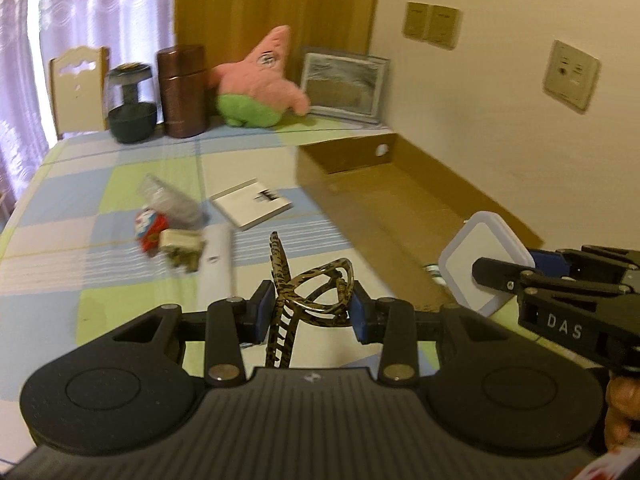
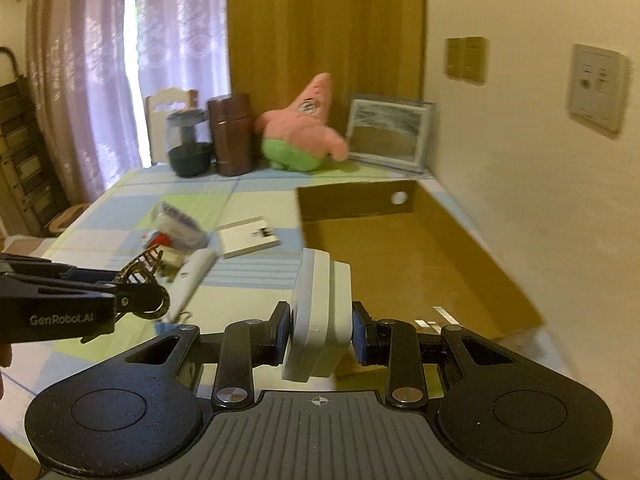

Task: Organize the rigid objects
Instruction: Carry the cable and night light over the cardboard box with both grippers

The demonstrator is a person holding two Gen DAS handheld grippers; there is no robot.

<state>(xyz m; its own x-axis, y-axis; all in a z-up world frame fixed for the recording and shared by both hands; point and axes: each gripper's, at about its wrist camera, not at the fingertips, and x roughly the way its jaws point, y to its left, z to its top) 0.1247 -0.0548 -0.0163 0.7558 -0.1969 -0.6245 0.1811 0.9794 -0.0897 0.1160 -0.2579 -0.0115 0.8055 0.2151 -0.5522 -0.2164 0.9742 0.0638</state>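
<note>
My left gripper [image 1: 310, 312] is shut on a tortoiseshell hair claw clip [image 1: 308, 292] and holds it above the checked tablecloth; the clip also shows in the right wrist view [image 2: 144, 276]. My right gripper [image 2: 320, 332] is shut on a white square box [image 2: 320, 320] at the near left corner of the open cardboard box [image 2: 400, 256]. The white box also shows in the left wrist view [image 1: 484, 260] at the cardboard box's [image 1: 384, 208] near edge.
A small pile lies mid-table: a clear bag [image 1: 172, 200], a red-and-white item [image 1: 150, 228], a white tube [image 1: 218, 260] and a white flat booklet [image 1: 252, 202]. At the back stand a pink plush star [image 1: 260, 80], a brown canister [image 1: 182, 92], a dark jar [image 1: 130, 104] and a picture frame [image 1: 344, 84]. The wall is right.
</note>
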